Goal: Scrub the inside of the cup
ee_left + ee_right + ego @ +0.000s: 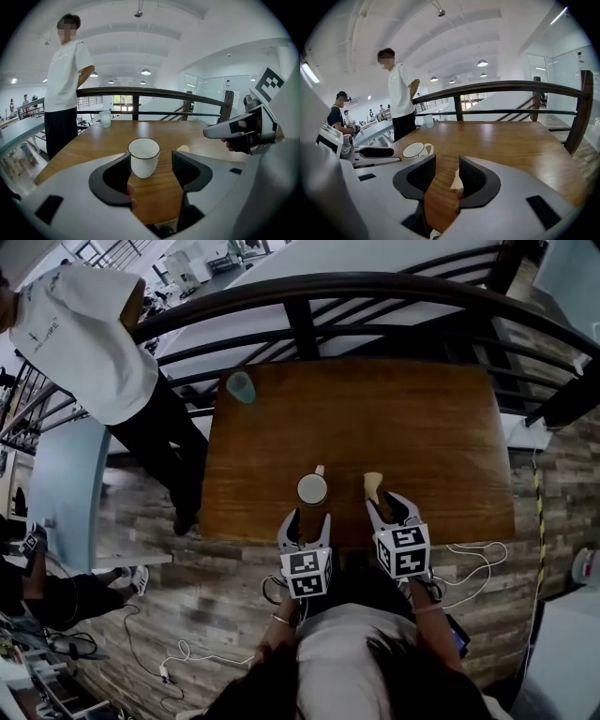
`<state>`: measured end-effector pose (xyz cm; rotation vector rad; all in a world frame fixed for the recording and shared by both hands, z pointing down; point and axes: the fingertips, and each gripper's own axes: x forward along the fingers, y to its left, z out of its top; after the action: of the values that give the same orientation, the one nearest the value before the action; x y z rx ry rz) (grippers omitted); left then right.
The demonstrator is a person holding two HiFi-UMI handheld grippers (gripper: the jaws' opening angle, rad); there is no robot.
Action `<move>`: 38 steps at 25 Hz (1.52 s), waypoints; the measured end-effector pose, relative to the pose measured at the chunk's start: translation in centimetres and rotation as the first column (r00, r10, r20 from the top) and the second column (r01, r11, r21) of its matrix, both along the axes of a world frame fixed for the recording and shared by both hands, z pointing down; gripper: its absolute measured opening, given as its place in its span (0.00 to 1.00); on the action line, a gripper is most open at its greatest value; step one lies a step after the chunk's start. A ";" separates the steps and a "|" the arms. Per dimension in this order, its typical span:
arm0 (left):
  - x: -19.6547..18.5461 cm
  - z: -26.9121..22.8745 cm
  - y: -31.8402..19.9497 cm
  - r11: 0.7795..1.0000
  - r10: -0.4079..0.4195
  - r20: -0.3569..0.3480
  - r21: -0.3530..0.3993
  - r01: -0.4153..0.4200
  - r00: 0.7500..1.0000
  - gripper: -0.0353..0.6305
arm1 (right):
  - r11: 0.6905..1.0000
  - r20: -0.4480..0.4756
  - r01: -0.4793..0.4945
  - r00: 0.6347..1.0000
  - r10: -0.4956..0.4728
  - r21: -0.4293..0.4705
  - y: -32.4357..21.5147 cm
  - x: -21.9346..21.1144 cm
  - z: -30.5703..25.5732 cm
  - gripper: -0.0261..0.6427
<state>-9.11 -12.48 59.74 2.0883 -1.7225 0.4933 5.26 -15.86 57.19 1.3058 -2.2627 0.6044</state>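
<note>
A white cup (312, 488) with a dark rim and a handle stands upright near the front edge of the wooden table (394, 418). My left gripper (307, 519) hovers just short of it, jaws open; in the left gripper view the cup (144, 157) shows in the gap of that gripper (151, 171), untouched. A beige sponge-like piece (373, 486) lies to the cup's right. My right gripper (386, 504) is open right behind it. In the right gripper view this piece (455, 180) is half hidden by one jaw of the gripper (443, 176), and the cup (414, 150) sits to the left.
A translucent plastic cup (240, 386) stands at the table's far left corner. A dark curved railing (309, 287) runs behind the table. A person in a white shirt (84, 334) stands at the left. Cables (469, 563) lie on the floor near me.
</note>
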 end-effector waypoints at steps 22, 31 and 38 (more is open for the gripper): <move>-0.9 6.4 -5.1 0.994 0.039 -0.020 -0.105 -0.041 0.999 0.64 | 0.980 -0.041 -0.071 0.997 0.065 -0.185 -3.7 -1.2 7.6 0.41; -0.2 8.5 -6.3 0.989 0.084 -0.009 -0.123 -0.085 0.996 0.70 | 0.955 -0.033 -0.129 0.992 0.125 -0.266 -3.9 -0.7 10.1 0.44; -0.3 9.7 -7.5 0.990 0.072 0.010 -0.123 -0.070 0.997 0.73 | 0.942 -0.041 -0.146 0.989 0.140 -0.302 -4.1 -0.9 11.6 0.44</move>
<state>-9.42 -20.01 69.40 2.0688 -1.5879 0.6205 4.41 -19.98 68.81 1.3176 -1.9723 0.9473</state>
